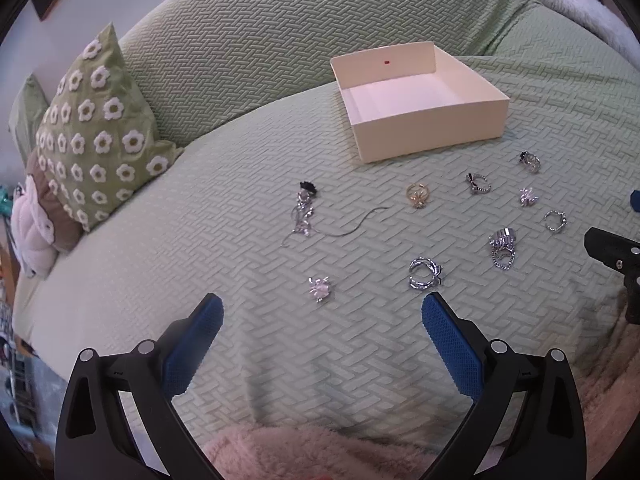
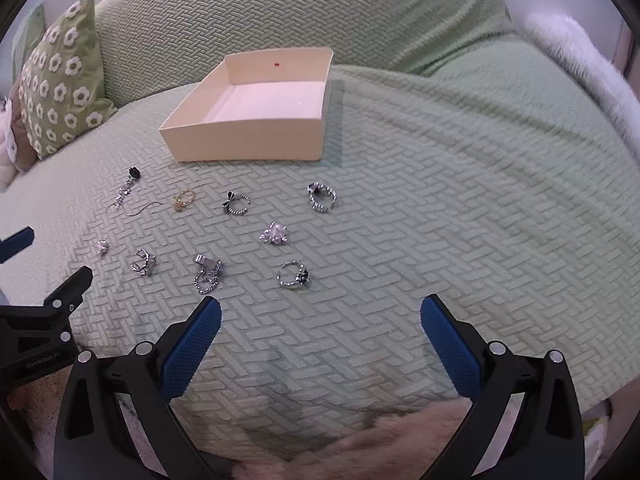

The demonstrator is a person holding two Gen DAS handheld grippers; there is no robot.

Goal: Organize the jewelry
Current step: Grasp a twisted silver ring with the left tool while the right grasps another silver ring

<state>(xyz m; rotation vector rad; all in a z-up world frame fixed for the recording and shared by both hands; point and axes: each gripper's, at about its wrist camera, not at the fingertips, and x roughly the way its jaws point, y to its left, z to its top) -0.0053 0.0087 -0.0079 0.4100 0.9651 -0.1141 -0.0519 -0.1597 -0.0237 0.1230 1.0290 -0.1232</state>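
Nothing was sorted yet: the rings (image 2: 236,202) and earring (image 1: 303,216) lay scattered on the bed (image 2: 440,220), the box (image 2: 248,136) empty; left tool (image 1: 322,322) and right tool (image 2: 320,322) gaped, holding nothing

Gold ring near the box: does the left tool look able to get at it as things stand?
Probably yes. The gold ring lies alone on the green cover, apart from its neighbours, and the left tool is open with only the small flower piece roughly along the way.
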